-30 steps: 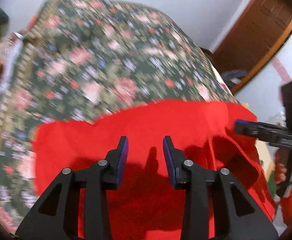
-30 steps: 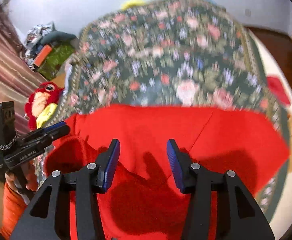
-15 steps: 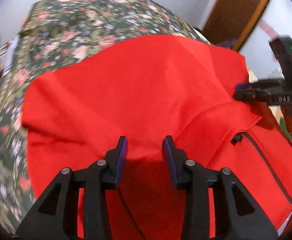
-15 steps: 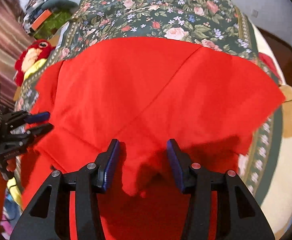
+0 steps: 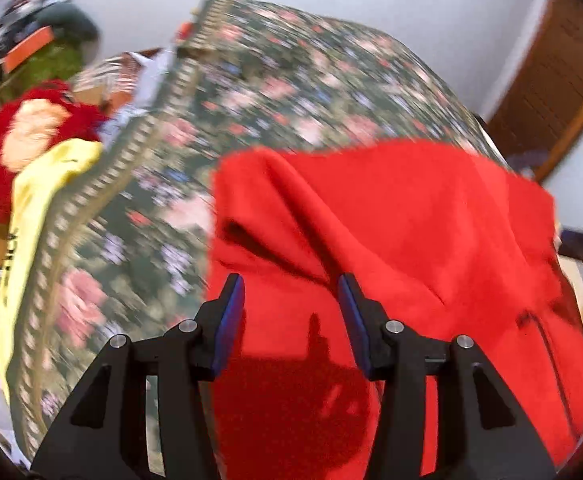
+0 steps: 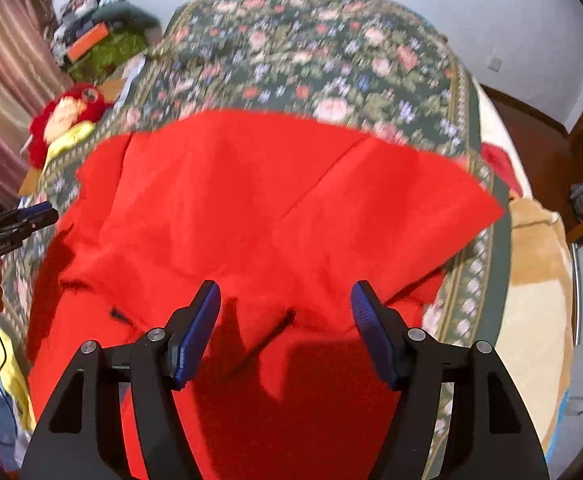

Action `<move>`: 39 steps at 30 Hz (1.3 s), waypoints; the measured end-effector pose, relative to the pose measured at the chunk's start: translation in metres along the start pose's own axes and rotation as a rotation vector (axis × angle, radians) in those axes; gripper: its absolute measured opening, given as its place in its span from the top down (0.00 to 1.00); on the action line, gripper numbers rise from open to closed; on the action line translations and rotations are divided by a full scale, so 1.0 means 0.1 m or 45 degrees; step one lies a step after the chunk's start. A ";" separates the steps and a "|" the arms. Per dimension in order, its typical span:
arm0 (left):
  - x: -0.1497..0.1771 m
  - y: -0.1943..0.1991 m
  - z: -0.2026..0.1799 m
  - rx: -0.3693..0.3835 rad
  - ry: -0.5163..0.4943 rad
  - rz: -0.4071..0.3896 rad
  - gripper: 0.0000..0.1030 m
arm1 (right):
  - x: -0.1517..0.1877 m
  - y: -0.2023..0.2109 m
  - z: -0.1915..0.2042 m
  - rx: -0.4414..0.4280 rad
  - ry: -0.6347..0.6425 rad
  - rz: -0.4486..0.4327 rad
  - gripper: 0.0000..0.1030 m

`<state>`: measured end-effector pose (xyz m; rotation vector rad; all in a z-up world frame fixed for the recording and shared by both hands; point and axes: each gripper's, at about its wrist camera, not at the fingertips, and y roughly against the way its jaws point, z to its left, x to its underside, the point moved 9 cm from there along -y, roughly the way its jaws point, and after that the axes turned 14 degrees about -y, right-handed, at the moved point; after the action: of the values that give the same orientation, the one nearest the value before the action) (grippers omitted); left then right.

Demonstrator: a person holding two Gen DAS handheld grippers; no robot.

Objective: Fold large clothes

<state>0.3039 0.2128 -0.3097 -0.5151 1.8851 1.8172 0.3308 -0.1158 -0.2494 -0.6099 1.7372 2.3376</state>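
Observation:
A large red garment point(image 5: 391, 240) lies spread and wrinkled on a dark floral bedspread point(image 5: 271, 92); a zipper pocket shows at its right side. It also fills the middle of the right wrist view point(image 6: 259, 208). My left gripper point(image 5: 291, 304) is open and empty, hovering over the garment's near left part. My right gripper point(image 6: 285, 316) is open and empty over the garment's near edge. The left gripper shows at the left edge of the right wrist view point(image 6: 23, 220).
A red and yellow plush toy point(image 5: 31, 136) and a yellow cloth point(image 5: 39, 192) lie left of the bed. Cluttered bags point(image 6: 99, 40) sit at the far left corner. A beige blanket point(image 6: 539, 280) lies right of the bedspread. A wooden door point(image 5: 551, 80) stands at the right.
Both grippers have opened wider and pulled back from the garment. The left view has swung left, now showing the plush toy and more bedspread.

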 end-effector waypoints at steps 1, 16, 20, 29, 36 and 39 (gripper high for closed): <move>-0.05 -0.04 0.08 -0.006 0.023 -0.003 0.53 | -0.06 0.00 -0.03 0.004 -0.026 -0.022 0.29; 0.02 -0.92 0.61 -0.264 0.016 0.136 0.48 | -0.24 -0.54 -0.59 0.135 -0.207 0.042 0.28; 0.04 -0.85 0.73 -0.330 0.034 0.132 0.48 | -0.21 -0.46 -0.72 0.241 -0.125 0.003 0.21; 0.26 -0.40 1.05 -0.374 0.181 0.125 0.49 | -0.07 -0.04 -1.18 0.390 -0.217 -0.031 0.21; 0.31 0.13 0.92 -0.306 0.174 0.062 0.48 | 0.00 0.52 -1.05 0.344 -0.208 -0.130 0.21; 0.34 0.38 0.85 -0.268 0.198 0.018 0.44 | 0.03 0.77 -0.94 0.313 -0.184 -0.185 0.20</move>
<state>0.2607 0.3012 -0.2990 -0.7364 1.8080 2.0500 0.3206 -0.2291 -0.2061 -0.4937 1.8106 1.9800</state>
